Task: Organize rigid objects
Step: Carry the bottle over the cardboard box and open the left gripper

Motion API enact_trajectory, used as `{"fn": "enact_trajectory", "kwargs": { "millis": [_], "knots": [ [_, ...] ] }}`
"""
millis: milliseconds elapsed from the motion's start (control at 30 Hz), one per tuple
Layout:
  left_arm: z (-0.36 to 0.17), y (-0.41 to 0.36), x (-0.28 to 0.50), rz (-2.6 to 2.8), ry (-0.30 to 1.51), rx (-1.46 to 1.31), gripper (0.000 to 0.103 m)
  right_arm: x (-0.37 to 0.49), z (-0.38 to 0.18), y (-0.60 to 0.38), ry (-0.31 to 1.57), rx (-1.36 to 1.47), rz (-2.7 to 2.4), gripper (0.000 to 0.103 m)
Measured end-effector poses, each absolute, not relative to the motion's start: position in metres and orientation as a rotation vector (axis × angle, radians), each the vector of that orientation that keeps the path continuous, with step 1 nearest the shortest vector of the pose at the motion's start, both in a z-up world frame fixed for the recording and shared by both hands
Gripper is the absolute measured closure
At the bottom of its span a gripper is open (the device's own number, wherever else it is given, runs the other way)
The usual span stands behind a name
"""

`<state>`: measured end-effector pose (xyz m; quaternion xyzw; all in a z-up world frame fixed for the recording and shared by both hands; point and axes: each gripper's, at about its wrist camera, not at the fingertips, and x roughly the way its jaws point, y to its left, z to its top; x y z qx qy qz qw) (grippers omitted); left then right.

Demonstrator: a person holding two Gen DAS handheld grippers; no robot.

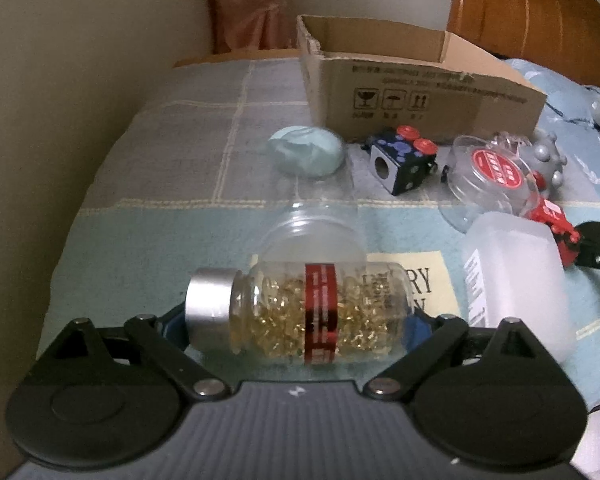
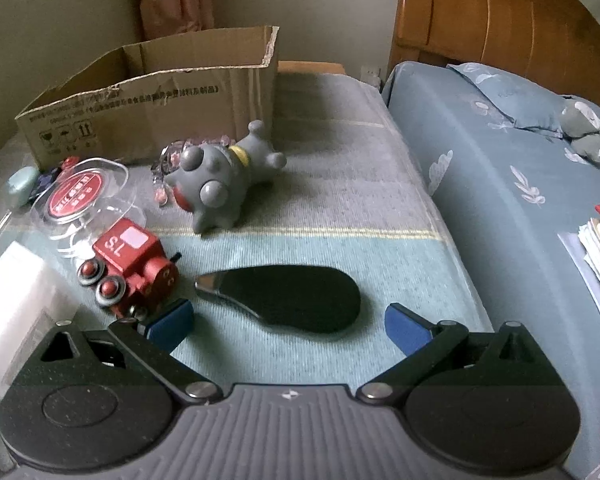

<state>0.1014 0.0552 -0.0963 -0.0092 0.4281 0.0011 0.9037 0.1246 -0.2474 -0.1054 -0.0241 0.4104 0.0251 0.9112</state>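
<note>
The left gripper [image 1: 300, 320] grips a glass capsule bottle [image 1: 316, 312] lengthwise, blue pads against its silver metal cap and its base; amber softgels fill it, a red foil band circles it. Beyond lie a clear empty jar [image 1: 312, 236], a frosted white plastic bottle [image 1: 516, 276] and a mint oval case [image 1: 306, 152] on the woven checked blanket [image 1: 180, 140]. Far off stands an open corrugated cardboard box [image 1: 420, 100]. The right gripper [image 2: 288, 324] is spread wide and empty over a flat black paddle-shaped tool [image 2: 296, 300]; a red toy locomotive [image 2: 130, 268] sits left, a knobbly grey rubber toy [image 2: 220, 176] farther.
</note>
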Motion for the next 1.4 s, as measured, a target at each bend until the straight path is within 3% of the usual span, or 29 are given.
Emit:
{"fn": "enact_trajectory", "kwargs": {
  "millis": [100,267,367,500,900,1400],
  "knots": [
    [-0.098,0.056,0.102,0.015,0.883,-0.02,0.001,0.128,-0.106,-0.245,0.837,-0.046,0.045,0.0],
    [-0.099,0.056,0.104,0.032,0.883,-0.032,0.001,0.131,-0.107,-0.242,0.825,-0.037,0.024,0.0],
    [-0.097,0.054,0.103,0.039,0.888,-0.027,0.004,0.132,-0.106,-0.242,0.826,-0.032,0.013,0.0],
    [-0.091,0.051,0.099,0.03,0.87,-0.014,0.008,0.13,-0.104,-0.243,0.817,-0.035,0.02,0.011],
    [-0.08,0.059,0.088,-0.042,0.913,0.015,0.01,0.12,-0.086,-0.251,0.819,-0.105,0.081,0.01],
    [0.009,0.057,0.127,-0.146,0.816,0.092,0.01,0.14,-0.009,-0.237,0.733,-0.142,0.358,0.01]
  ]
}}
